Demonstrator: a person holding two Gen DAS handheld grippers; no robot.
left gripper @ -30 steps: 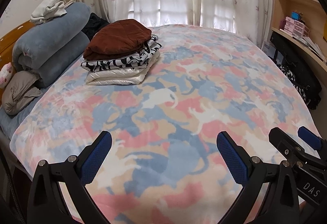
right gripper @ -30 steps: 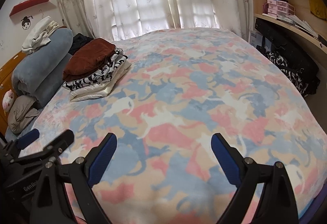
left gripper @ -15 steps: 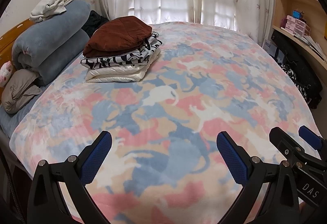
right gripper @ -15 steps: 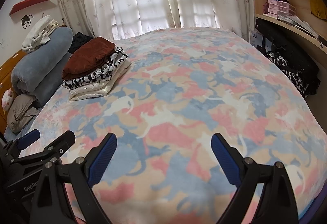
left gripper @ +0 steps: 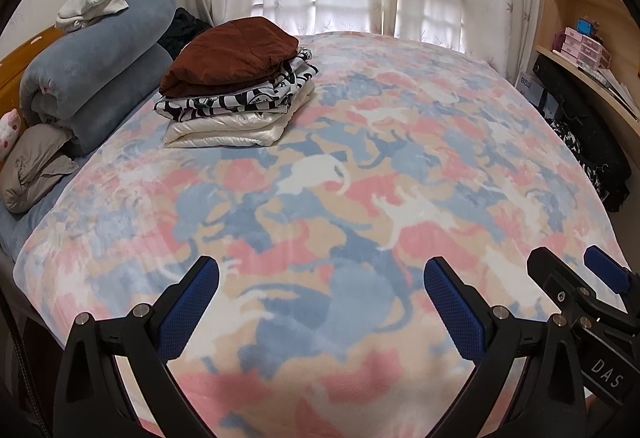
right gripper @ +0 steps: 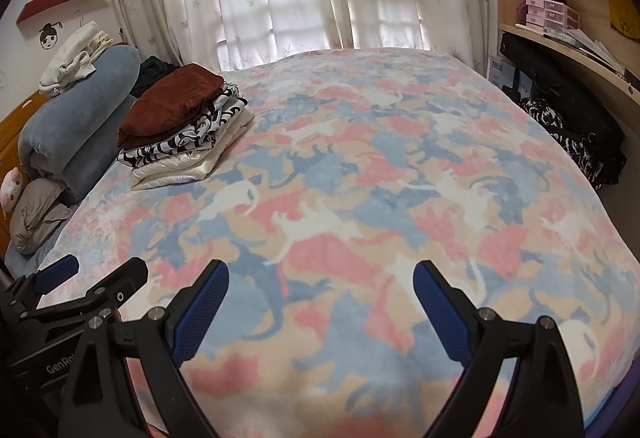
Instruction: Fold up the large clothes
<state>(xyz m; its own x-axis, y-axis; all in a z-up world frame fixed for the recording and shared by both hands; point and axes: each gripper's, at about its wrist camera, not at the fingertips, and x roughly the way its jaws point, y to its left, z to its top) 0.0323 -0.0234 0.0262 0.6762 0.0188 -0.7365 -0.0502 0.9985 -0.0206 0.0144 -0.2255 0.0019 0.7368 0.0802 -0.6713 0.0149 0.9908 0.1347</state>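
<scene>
At far left, the folded stack of clothes (left gripper: 236, 86) rests on the bed (left gripper: 360, 198) beside the rolled duvet (left gripper: 96, 58). Left gripper (left gripper: 320, 294) and right gripper (right gripper: 320, 294) hover released, grasping nothing. Judged between garments; next move requires fetching another.
</scene>
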